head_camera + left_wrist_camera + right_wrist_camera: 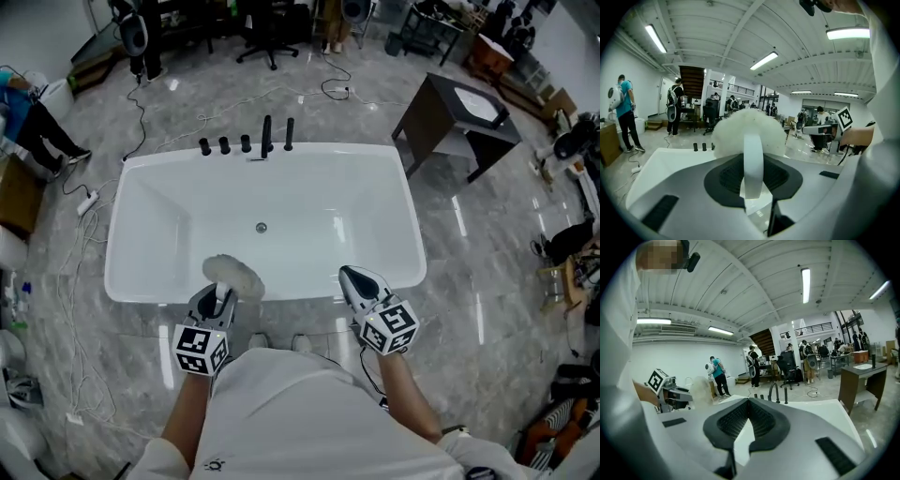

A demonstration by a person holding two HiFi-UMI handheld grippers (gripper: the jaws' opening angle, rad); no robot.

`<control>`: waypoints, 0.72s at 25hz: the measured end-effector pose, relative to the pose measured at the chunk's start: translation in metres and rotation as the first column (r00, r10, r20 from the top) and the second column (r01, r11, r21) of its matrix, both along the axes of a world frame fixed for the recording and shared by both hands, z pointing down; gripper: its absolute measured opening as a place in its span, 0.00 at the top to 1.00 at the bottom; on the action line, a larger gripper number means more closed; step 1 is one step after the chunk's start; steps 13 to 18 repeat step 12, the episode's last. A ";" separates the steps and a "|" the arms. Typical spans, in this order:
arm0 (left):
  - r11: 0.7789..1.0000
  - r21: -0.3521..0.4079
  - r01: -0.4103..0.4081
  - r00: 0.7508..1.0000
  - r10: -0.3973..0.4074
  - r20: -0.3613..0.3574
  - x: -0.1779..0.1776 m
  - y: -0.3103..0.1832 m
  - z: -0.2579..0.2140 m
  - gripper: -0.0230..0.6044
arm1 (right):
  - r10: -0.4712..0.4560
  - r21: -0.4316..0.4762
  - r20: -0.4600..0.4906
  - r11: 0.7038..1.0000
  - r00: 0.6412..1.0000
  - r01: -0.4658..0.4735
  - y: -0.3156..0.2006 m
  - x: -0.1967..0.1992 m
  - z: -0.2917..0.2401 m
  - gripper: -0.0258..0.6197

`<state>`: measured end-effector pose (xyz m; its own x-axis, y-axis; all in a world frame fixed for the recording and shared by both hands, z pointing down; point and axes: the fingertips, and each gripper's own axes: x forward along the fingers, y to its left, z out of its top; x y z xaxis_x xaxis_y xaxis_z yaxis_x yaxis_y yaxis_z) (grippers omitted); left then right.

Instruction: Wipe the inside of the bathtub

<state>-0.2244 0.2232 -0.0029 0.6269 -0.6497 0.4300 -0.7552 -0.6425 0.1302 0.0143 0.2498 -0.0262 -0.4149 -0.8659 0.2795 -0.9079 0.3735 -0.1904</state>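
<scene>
The left tongs (217, 298) are clamped on the smooth white strap (753, 164) of a round fluffy pad (233, 276), over the near rim of the glossy white rectangular bathtub (403, 216). The right tongs (359, 281) are together, holding nothing. The underside of the pad is hidden.

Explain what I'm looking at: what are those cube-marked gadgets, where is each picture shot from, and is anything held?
No robot here: a person holds a two-fingered gripper in each hand. The head view looks down from a camera on the person's head; the other two cameras ride on the grippers, looking forward along them. Below is a white bathtub with dark taps at its far rim and a drain. The left gripper is clamped on the strap of a fluffy white pad, by the near rim. The right gripper has its fingers closed on nothing.
</scene>
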 end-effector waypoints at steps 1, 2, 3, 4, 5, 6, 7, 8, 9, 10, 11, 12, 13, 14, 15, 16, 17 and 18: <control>1.000 0.009 -0.009 1.000 0.009 0.002 0.001 -0.001 -0.002 0.81 | 0.007 0.002 -0.002 1.000 1.000 -0.007 0.001 0.001 -0.002 0.93; 1.000 0.017 -0.018 1.000 0.018 0.006 0.003 -0.002 -0.004 0.81 | 0.013 0.002 -0.004 1.000 1.000 -0.013 0.003 0.001 -0.003 0.93; 0.999 0.023 -0.025 1.000 0.025 0.009 0.004 -0.004 -0.006 0.81 | 0.016 0.002 -0.005 1.000 1.000 -0.016 0.005 0.002 -0.004 0.93; 0.999 0.026 -0.027 1.000 0.027 0.008 0.005 -0.005 -0.006 0.81 | 0.018 0.001 -0.007 1.000 1.000 -0.018 0.006 0.002 -0.004 0.93; 0.999 0.025 -0.023 1.000 0.023 0.005 0.004 -0.005 -0.006 0.81 | 0.019 -0.001 -0.008 1.000 1.000 -0.019 0.008 0.002 -0.004 0.93; 1.000 0.021 -0.016 1.000 0.016 -0.002 0.003 -0.006 -0.005 0.81 | 0.020 -0.004 -0.007 1.000 1.000 -0.020 0.009 0.002 -0.003 0.93; 1.000 0.017 -0.008 1.000 0.009 -0.010 0.001 -0.006 -0.005 0.81 | 0.022 -0.006 -0.007 1.000 1.000 -0.022 0.010 0.001 -0.002 0.93; 1.000 0.017 -0.003 1.000 0.003 -0.016 -0.001 -0.006 -0.005 0.81 | 0.024 -0.008 -0.007 1.000 1.000 -0.024 0.011 -0.001 -0.002 0.93; 1.000 0.020 -0.001 1.000 0.001 -0.018 -0.003 -0.007 -0.006 0.81 | 0.025 -0.008 -0.007 1.000 1.000 -0.025 0.011 -0.003 -0.001 0.93; 1.000 0.027 -0.001 1.000 0.002 -0.016 -0.005 -0.007 -0.006 0.81 | 0.026 -0.008 -0.008 1.000 1.000 -0.026 0.011 -0.005 0.000 0.93; 0.999 0.035 -0.003 1.000 0.003 -0.012 -0.006 -0.008 -0.007 0.81 | 0.027 -0.006 -0.008 1.000 1.000 -0.027 0.011 -0.008 0.000 0.93; 0.999 0.043 -0.004 1.000 0.004 -0.007 -0.008 -0.008 -0.008 0.81 | 0.028 -0.005 -0.009 1.000 1.000 -0.028 0.011 -0.011 0.001 0.93; 0.999 0.043 -0.004 1.000 0.004 -0.007 -0.008 -0.008 -0.008 0.81 | 0.028 -0.005 -0.009 1.000 1.000 -0.028 0.011 -0.011 0.001 0.93; 0.999 0.043 -0.004 1.000 0.004 -0.007 -0.008 -0.008 -0.008 0.81 | 0.028 -0.005 -0.009 1.000 1.000 -0.028 0.011 -0.011 0.001 0.93; 0.999 0.043 -0.004 1.000 0.004 -0.007 -0.008 -0.008 -0.008 0.81 | 0.028 -0.005 -0.009 1.000 1.000 -0.028 0.011 -0.011 0.001 0.93; 0.999 0.043 -0.004 1.000 0.004 -0.007 -0.008 -0.008 -0.008 0.81 | 0.028 -0.005 -0.009 1.000 1.000 -0.028 0.011 -0.011 0.001 0.93; 0.999 0.043 -0.004 1.000 0.004 -0.007 -0.008 -0.008 -0.008 0.81 | 0.028 -0.005 -0.009 1.000 1.000 -0.028 0.011 -0.011 0.001 0.93; 0.999 0.043 -0.004 1.000 0.004 -0.007 -0.008 -0.008 -0.008 0.81 | 0.028 -0.005 -0.009 1.000 1.000 -0.028 0.011 -0.011 0.001 0.93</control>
